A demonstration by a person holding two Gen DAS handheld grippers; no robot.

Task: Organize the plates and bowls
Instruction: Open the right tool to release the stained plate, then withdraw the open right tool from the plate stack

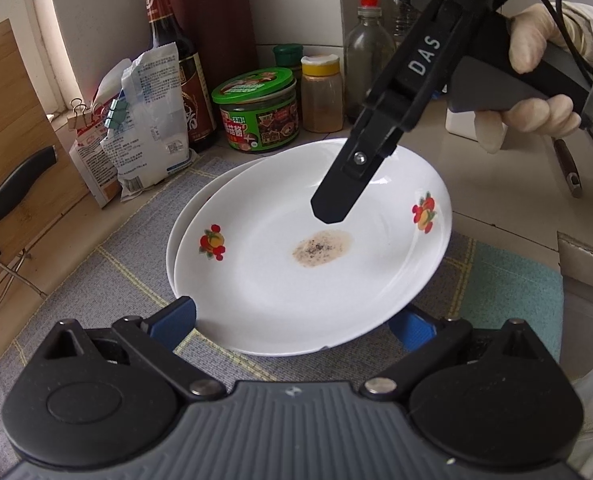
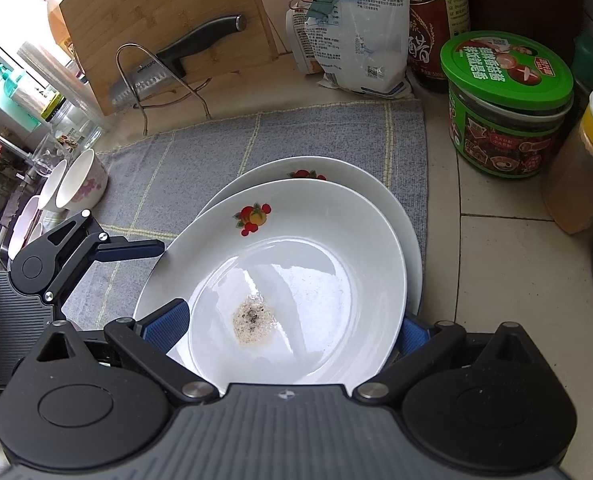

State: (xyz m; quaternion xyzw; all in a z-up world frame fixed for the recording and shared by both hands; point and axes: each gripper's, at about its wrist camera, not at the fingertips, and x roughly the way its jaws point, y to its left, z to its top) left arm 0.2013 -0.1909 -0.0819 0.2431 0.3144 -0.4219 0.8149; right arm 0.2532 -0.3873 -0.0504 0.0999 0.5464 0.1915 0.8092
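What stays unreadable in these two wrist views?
- Lower plate: mostly covered by the top plate in both views.
- Right gripper grip: right wrist view, the plate hides the fingers' contact.
- Left gripper: left wrist view, the plate rim covers its fingertips.
- Bowls: small, at the right wrist view's edge.

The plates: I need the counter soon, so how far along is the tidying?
Partly done. One fruit-print plate already lies on the grey mat. A second plate, with a brown speckled stain, sits tilted on top, with the right hand-held gripper at its far rim and the left hand-held gripper open around its near rim. The bowls by the sink remain untouched.
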